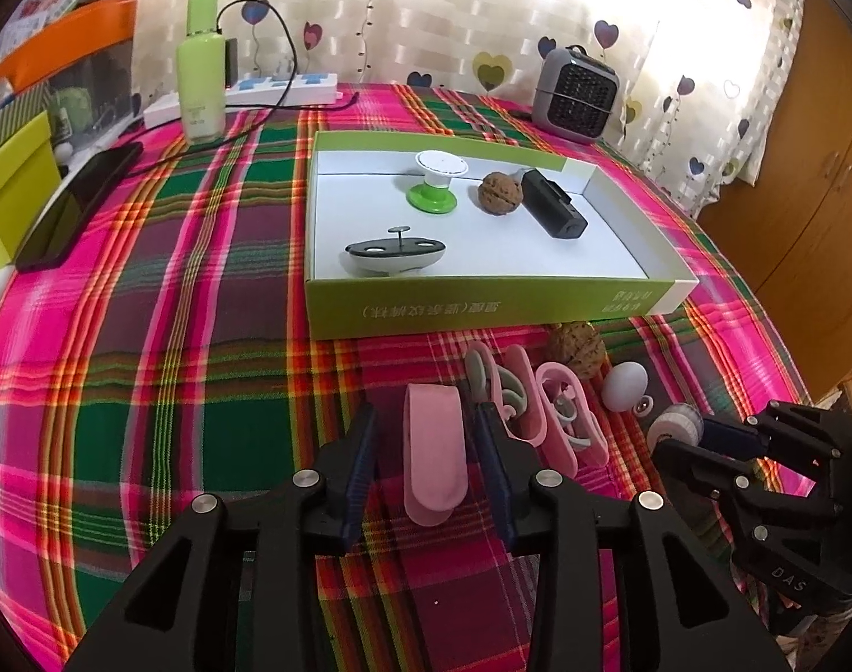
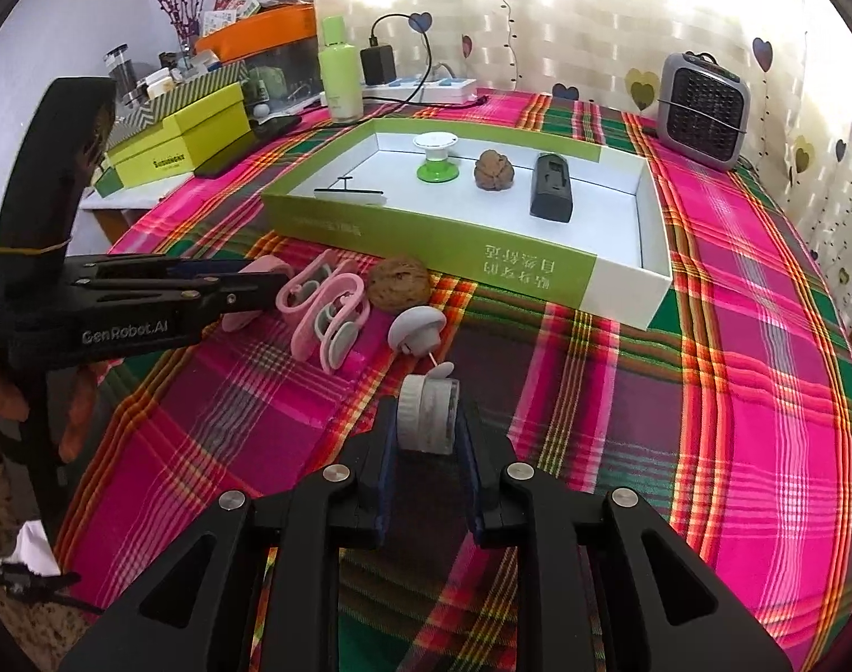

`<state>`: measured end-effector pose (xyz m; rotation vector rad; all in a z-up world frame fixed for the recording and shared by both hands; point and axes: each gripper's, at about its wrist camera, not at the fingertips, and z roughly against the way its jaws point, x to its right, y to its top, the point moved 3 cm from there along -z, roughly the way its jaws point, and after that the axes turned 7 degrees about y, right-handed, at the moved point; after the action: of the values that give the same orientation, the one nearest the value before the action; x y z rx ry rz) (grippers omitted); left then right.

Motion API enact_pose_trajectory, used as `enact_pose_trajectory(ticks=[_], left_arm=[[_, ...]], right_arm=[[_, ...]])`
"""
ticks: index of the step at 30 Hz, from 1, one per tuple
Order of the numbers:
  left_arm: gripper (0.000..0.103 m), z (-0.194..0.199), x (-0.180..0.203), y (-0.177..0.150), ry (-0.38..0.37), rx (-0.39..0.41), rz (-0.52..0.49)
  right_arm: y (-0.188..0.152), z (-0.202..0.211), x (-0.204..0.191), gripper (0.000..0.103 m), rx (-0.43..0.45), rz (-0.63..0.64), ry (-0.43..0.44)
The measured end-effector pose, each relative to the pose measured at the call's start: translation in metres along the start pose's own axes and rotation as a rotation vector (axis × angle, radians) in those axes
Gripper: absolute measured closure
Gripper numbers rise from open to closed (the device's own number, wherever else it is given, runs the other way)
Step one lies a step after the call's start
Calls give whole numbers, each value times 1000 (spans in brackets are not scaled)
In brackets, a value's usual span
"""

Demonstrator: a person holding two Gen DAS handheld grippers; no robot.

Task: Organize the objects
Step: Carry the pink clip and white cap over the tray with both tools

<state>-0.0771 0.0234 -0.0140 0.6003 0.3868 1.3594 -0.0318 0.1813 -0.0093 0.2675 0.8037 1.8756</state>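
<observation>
At the bottom centre of the right wrist view, the right gripper (image 2: 429,437) is clamped on a small white jar (image 2: 429,417). Lift it straight, clearing the grey mushroom-shaped piece (image 2: 416,331) just above it, then carry it to the green box (image 2: 426,238) in the upper middle. The left gripper (image 1: 426,448), low in its own view, stands apart around a pink folded strap (image 1: 432,462), pads not pressing.
</observation>
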Motion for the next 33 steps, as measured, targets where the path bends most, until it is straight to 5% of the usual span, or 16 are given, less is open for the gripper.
enact_pose_trajectory(ticks=[10, 18, 33], left_arm=[[70, 0, 2, -1, 19, 9, -4], [87, -1, -3, 1, 52, 12, 6], [87, 2, -3, 0, 46, 15, 10]], right_arm=[[2, -3, 4, 82, -4, -27, 2], [3, -3, 3, 82, 4, -29, 2], [5, 3, 3, 83, 32, -35, 4]])
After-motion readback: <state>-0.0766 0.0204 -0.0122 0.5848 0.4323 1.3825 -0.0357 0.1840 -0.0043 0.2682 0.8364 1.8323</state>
